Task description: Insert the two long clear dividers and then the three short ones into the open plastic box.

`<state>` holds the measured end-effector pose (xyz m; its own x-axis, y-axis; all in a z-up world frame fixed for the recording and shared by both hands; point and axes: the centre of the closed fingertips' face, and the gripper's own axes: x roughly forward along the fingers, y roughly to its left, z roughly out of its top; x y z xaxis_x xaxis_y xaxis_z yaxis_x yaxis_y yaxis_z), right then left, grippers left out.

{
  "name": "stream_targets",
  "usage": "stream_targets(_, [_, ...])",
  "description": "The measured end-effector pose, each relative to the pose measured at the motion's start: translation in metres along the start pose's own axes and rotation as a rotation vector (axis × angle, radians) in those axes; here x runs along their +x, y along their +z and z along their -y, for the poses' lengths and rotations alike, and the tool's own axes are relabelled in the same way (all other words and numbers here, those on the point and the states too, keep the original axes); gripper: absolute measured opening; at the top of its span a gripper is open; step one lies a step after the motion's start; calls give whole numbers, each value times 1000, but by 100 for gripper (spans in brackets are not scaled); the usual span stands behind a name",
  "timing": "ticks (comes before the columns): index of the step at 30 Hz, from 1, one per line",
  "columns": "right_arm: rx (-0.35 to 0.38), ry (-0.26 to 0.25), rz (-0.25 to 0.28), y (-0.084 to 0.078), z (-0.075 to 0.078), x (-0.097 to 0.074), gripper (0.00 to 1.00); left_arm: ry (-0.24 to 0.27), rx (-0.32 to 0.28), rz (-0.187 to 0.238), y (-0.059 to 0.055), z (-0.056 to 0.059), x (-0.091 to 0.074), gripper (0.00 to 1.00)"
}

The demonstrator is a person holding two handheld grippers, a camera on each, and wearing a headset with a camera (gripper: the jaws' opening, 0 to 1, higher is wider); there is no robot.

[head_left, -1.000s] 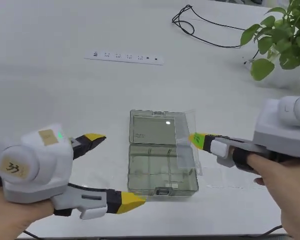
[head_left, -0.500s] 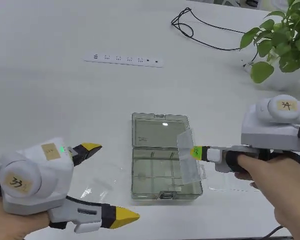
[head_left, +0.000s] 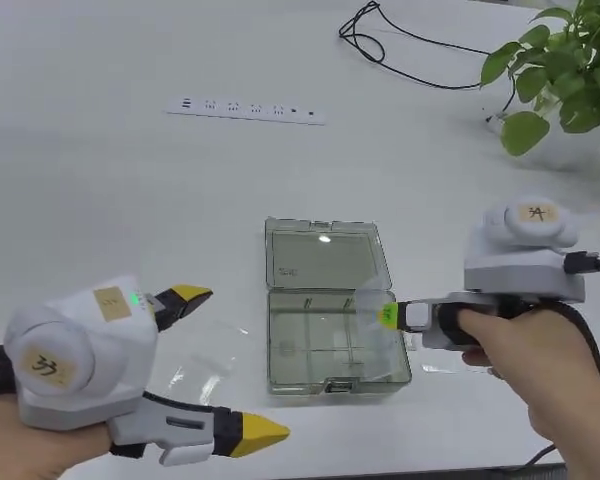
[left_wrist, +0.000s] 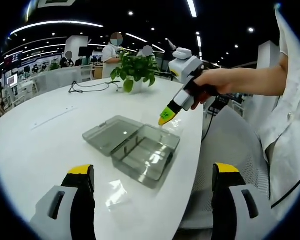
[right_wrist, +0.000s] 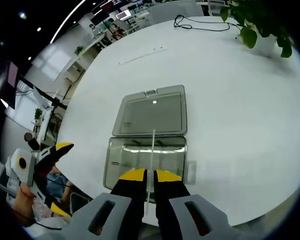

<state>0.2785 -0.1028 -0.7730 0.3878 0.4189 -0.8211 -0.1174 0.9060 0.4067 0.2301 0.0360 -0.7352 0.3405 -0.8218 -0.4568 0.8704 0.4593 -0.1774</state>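
Observation:
The open plastic box (head_left: pixel 280 345) lies in the middle of the white table, its lid (head_left: pixel 325 255) folded back flat. Dividers stand inside its base. My right gripper (head_left: pixel 385 315) is shut on a clear divider (head_left: pixel 372 322), held over the right side of the base. In the right gripper view this divider (right_wrist: pixel 152 150) shows edge-on between the shut jaws, above the box (right_wrist: pixel 140 115). My left gripper (head_left: pixel 225 362) hangs open, left of the box, holding nothing. A clear divider (head_left: pixel 195 375) lies flat on the table between its jaws, and another (head_left: pixel 440 368) lies right of the box.
A white power strip (head_left: pixel 245 108) lies at the back of the table. A black cable (head_left: pixel 410 50) runs at the back right beside a potted plant (head_left: pixel 565 80). The table's front edge passes just below the box. People stand far off in the left gripper view.
My right gripper has brought the clear divider down and left, from beside the box's right edge to over its base. The left gripper has stayed open in about the same place.

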Motion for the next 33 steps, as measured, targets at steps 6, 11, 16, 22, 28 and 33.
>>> stream_targets(6, [8, -15, -11, -1, 4, 6, 6, -4, -9, 6, -1, 0, 1, 100])
stream_targets(11, [17, -22, -15, -4, 5, 10, 6, -6, -16, 8, -1, 0, 1, 100])
stream_targets(16, [24, -32, -8, -4, 8, 13, 6, -6, -20, 12, 0, 0, 0, 100])
stream_targets(22, [28, -36, -5, -4, 10, 15, 6, -7, -27, 13, 0, 0, 1, 100])
stream_targets(28, [-32, -45, -18, -4, 4, 17, 6, -9, -29, 9, -1, -1, 3, 100])
stream_targets(33, [-60, -31, -23, -5, -1, 21, 7, -11, -28, 8, -1, 0, 4, 100])
